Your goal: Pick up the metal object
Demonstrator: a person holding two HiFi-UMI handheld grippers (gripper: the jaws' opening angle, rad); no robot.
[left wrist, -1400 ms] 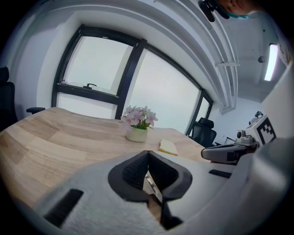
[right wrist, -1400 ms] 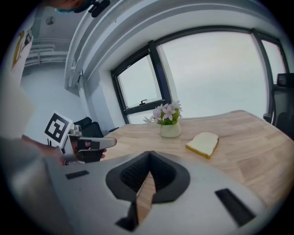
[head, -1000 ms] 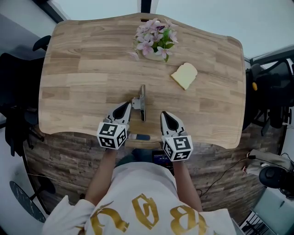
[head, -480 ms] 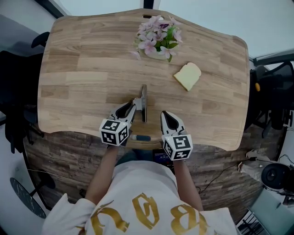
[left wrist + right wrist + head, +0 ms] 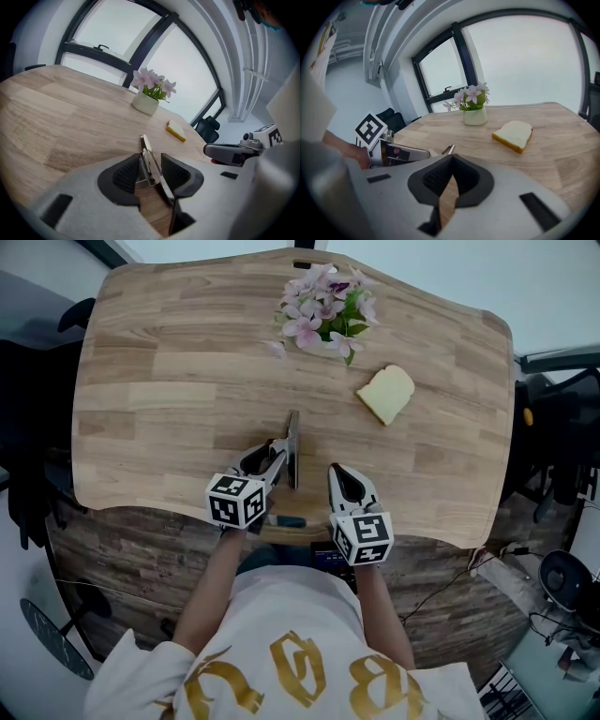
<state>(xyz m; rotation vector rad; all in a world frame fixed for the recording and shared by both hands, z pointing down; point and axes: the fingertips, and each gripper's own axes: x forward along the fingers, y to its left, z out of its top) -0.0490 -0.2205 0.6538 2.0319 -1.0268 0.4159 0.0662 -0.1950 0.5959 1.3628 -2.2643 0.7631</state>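
The metal object [image 5: 292, 437], a slim clamp with a spring, lies near the front middle of the wooden table [image 5: 159, 399]. My left gripper [image 5: 270, 457] reaches it from the left rear; in the left gripper view its jaws are opening, with the metal object [image 5: 149, 157] in the gap between the dark ribbed pads [image 5: 126, 174]. I see no firm press on it. My right gripper [image 5: 341, 474] rests just right of the object, shut and empty. In the right gripper view the object's tip [image 5: 448, 150] peeks out past the left gripper.
A slice of bread [image 5: 385, 395] lies at the right of the table. A pot of pink flowers [image 5: 323, 320] stands at the far middle. A small dark and blue item [image 5: 284, 519] sits at the front table edge. Dark chairs flank the table on both sides.
The left gripper has moved forward and right onto the metal object, and its jaws have spread round it. The right gripper has stayed in place.
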